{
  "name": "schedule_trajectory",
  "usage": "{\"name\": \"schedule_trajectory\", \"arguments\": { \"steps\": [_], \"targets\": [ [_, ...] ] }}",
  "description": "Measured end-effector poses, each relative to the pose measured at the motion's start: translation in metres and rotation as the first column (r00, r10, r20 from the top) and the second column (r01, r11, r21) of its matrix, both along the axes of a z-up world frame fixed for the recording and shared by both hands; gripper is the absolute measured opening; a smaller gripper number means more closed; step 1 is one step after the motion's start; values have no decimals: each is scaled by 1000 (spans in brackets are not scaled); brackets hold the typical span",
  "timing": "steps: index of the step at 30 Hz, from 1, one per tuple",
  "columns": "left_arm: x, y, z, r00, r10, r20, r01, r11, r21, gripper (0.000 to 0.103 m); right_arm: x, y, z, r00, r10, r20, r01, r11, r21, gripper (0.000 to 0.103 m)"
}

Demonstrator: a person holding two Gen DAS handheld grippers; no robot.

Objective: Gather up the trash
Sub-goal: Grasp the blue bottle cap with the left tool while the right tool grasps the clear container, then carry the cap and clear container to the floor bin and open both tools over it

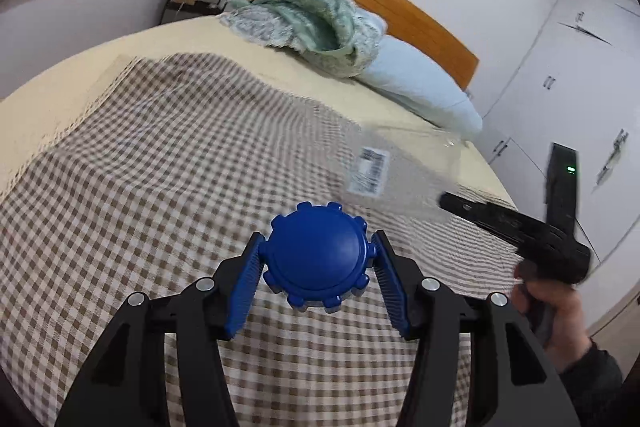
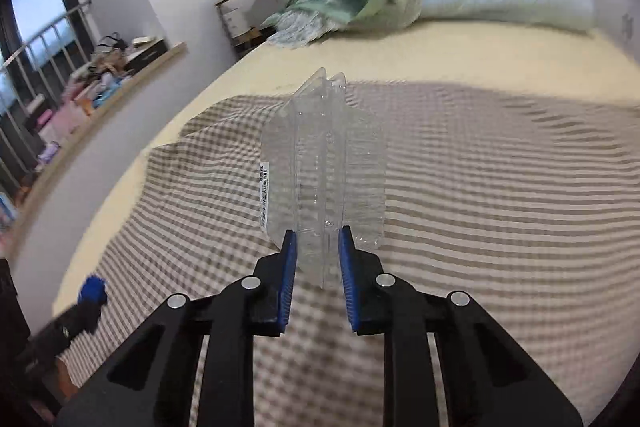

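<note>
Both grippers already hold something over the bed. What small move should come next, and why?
Probably carry both away from the bed toward a bin, which is not in view. The left gripper grips the blue lid, and the right gripper's jaws pinch the clear plastic container, lifted above the checked cloth.

No text can be read anywhere. The clear plastic container [image 2: 324, 167] carries a white barcode label [image 1: 368, 171] on its side, seen edge-on from the right wrist and blurred from the left wrist; its print is too small and smeared to make out.
</note>
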State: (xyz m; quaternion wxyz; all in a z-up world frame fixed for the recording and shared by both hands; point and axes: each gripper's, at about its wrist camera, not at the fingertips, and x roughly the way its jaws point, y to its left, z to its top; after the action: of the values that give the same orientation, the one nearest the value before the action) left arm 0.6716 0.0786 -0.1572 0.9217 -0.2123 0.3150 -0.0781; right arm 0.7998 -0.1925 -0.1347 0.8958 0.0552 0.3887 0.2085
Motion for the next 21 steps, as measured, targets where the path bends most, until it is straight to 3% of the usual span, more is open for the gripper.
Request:
{"name": "schedule_trajectory", "arguments": {
  "steps": [5,7,10,16,21],
  "targets": [
    [-30,-33,38,993,-105,51,106,994,-29,52,-77,-49,52,994,-59,96,70,992,-109,21],
    [-50,-55,53,987,-151,53,152,988,-8,52,-114,-70,67,982,-78,171,110,976,-186,21],
    [-91,-100,68,965,-257,49,253,965,69,52,-174,-111,80,972,-112,207,158,964,-216,21],
    [-170,-197,72,872,-490,-18,487,863,134,52,-307,-207,82,946,-238,218,286,932,-221,22],
    [-224,-273,61,774,-627,-82,632,759,157,52,-432,-284,54,906,-389,167,419,880,-222,22]
  ]
}}
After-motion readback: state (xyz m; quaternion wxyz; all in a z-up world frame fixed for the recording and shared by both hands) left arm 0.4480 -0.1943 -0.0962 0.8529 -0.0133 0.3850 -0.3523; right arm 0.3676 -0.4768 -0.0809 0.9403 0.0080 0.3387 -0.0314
